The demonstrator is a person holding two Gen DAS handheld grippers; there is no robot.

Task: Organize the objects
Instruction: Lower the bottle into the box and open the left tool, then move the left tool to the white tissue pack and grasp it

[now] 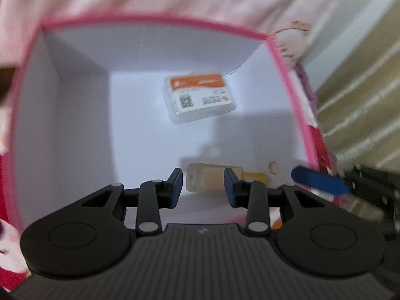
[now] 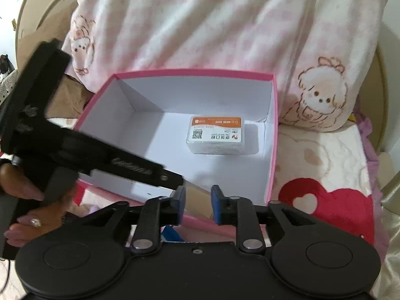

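A pink-rimmed white box (image 1: 160, 23) (image 2: 275, 135) stands open on a bed. Inside lies a white packet with an orange label (image 1: 200, 98) (image 2: 216, 135). A small pale yellow bottle (image 1: 215, 177) lies on its side on the box floor. My left gripper (image 1: 203, 187) hangs over the box just above the bottle, jaws open, with the bottle lying free between and beyond them. My right gripper (image 2: 198, 205) is open and empty at the box's near wall. The right gripper's blue finger (image 1: 320, 181) shows at the box rim in the left wrist view.
A pink and white pillow with puppy prints (image 2: 225, 25) leans behind the box. A blanket with red hearts (image 2: 330, 200) covers the bed to the right. The left gripper's black body (image 2: 75, 145) and the hand holding it cross the box's left side.
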